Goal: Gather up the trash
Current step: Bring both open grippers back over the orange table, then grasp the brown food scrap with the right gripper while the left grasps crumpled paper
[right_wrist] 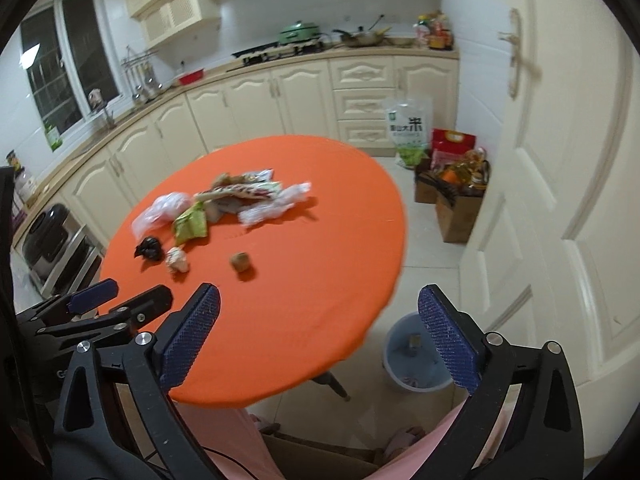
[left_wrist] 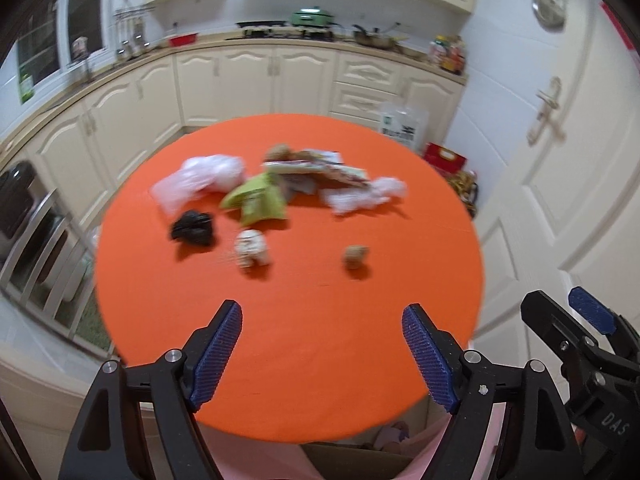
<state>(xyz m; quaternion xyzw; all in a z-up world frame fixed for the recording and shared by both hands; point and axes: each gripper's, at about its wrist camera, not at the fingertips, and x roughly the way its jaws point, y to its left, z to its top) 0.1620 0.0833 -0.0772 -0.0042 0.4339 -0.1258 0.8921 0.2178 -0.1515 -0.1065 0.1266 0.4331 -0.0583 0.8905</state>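
Trash lies on the round orange table (left_wrist: pixel 304 360): a clear plastic bag (left_wrist: pixel 200 182), a green wrapper (left_wrist: pixel 258 200), printed wrappers (left_wrist: pixel 320 168), another clear plastic piece (left_wrist: pixel 366 196), a black crumpled bag (left_wrist: pixel 192 230), a white paper wad (left_wrist: pixel 250 246) and a small brown ball (left_wrist: pixel 355 257). My left gripper (left_wrist: pixel 322 312) hangs open over the table's near edge, nothing between its blue pads. My right gripper (right_wrist: pixel 320 294) is open and empty too, wide, over the table's near right edge. A grey-blue bin (right_wrist: pixel 400 344) stands on the floor below it, with a few scraps inside.
A cardboard box (right_wrist: pixel 320 452) sits between a person's pink-clad legs under the near table edge. Boxes and bags of groceries (right_wrist: pixel 456 208) stand by the white door (right_wrist: pixel 560 160). Cream kitchen cabinets (right_wrist: pixel 256 100) run behind the table.
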